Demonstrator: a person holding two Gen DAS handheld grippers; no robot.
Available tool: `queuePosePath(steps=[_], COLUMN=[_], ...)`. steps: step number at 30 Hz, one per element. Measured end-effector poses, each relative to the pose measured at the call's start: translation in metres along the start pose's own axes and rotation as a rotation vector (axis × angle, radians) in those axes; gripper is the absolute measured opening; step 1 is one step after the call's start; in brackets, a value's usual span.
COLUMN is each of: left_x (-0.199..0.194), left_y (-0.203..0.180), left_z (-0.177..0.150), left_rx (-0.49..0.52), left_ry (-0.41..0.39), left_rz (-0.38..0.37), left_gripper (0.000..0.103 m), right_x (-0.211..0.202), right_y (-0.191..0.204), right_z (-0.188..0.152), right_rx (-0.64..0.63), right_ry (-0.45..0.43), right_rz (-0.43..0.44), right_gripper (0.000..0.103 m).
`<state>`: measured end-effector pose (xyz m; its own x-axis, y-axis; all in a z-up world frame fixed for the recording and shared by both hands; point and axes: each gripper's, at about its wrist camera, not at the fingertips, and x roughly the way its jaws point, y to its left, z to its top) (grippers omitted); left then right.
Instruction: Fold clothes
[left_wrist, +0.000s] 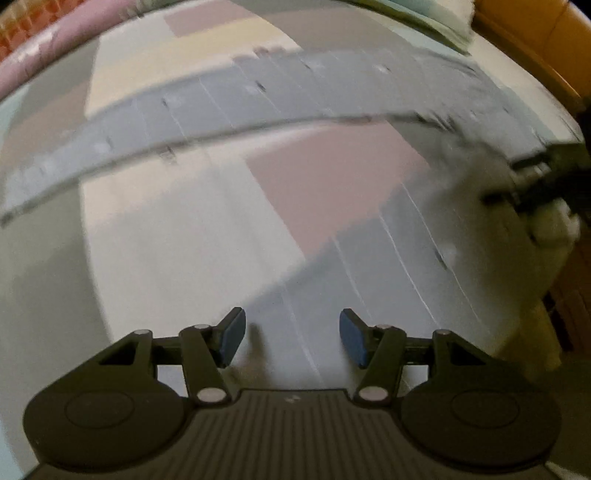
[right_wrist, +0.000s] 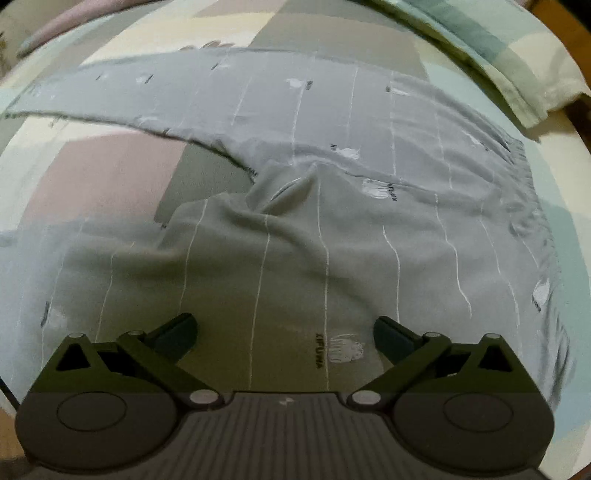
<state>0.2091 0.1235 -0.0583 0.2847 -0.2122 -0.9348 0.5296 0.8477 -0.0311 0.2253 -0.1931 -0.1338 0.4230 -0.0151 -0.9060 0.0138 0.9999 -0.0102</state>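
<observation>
Left gripper: jaws spread wide, nothing between them. Blue pads hang just above the near leg of the trousers, not touching as far as the blurred view allows.

Right gripper: jaws wide too, empty. It hovers over the near leg close to the seat, a small printed logo showing in the gap between the fingers. The same gripper appears at the right edge of the left view, too smeared to read there.

Outward from both: grey trousers with thin white stripes lie spread on a bedsheet of pastel blocks. The two legs fork apart from the crotch; the far leg runs off as a long band to the left, the near leg lies under the grippers. A patch of bare sheet shows between them. Cloth is rucked into ridges at the crotch. The gathered waistband sits at the right. A folded bedcover (or pillow, cannot tell which) lies beyond, top right.

Step in hand, as I judge it: the very start. The garment is laid out but unfolded, and both grippers look set to take a first hold.

Next move likely calls for pinching the near leg at two spots along its edge, one nearer the cuff and one by the waistband, then carrying it over onto the far leg so the legs stack. The crotch ridges may want smoothing first, or the fold will trap them.
</observation>
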Motion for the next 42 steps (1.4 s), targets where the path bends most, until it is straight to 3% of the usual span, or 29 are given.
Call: queuePosePath(steps=[2,7,11,14,18,23,24,26,31,34,39,42], left_x=[0.009,0.020,0.020,0.001,-0.018,-0.005,-0.006,-0.007,-0.020,-0.016,-0.015,-0.016], left_y=[0.000,0.024,0.040,0.040,0.057,0.096,0.103,0.117,0.118,0.116,0.125,0.128], left_z=[-0.012,-0.013,-0.008,-0.020,-0.052,-0.082,-0.085,-0.089,-0.095,-0.102,-0.111,-0.110], left_rx=[-0.031,-0.135,-0.199,-0.200,-0.284,-0.397,-0.422,-0.470,-0.432,-0.393,-0.406,-0.405], left_ry=[-0.001,-0.094,-0.122,-0.146,-0.147,-0.087,-0.096,-0.112,-0.143,-0.117,-0.124,-0.121], left_rz=[-0.003,0.032,0.003,0.056,0.156,0.293,0.311,0.342,0.341,0.320,0.288,0.275], left_gripper=[0.058,0.058,0.058,0.058,0.059,0.062,0.067,0.067,0.064,0.064,0.070,0.070], right_x=[-0.001,-0.002,-0.002,-0.003,-0.011,-0.024,-0.022,-0.018,-0.013,-0.007,0.012,0.019], right_y=[0.000,0.000,0.002,0.004,0.009,0.036,0.045,0.061,0.101,0.120,0.132,0.142], right_z=[-0.004,-0.008,-0.009,-0.007,0.002,0.004,0.005,0.008,0.013,0.021,0.029,0.043], right_rx=[0.011,0.011,0.029,0.042,0.105,0.121,0.112,0.079,-0.005,-0.039,0.052,0.036], right_ry=[-0.024,-0.058,-0.077,-0.062,-0.020,-0.045,-0.038,-0.035,-0.081,-0.107,-0.043,-0.059], right_rz=[-0.002,-0.004,-0.021,-0.035,-0.039,0.012,0.026,0.039,0.087,0.118,0.129,0.079], right_gripper=[0.103,0.103,0.103,0.103,0.103,0.103,0.103,0.103,0.103,0.103,0.103,0.103])
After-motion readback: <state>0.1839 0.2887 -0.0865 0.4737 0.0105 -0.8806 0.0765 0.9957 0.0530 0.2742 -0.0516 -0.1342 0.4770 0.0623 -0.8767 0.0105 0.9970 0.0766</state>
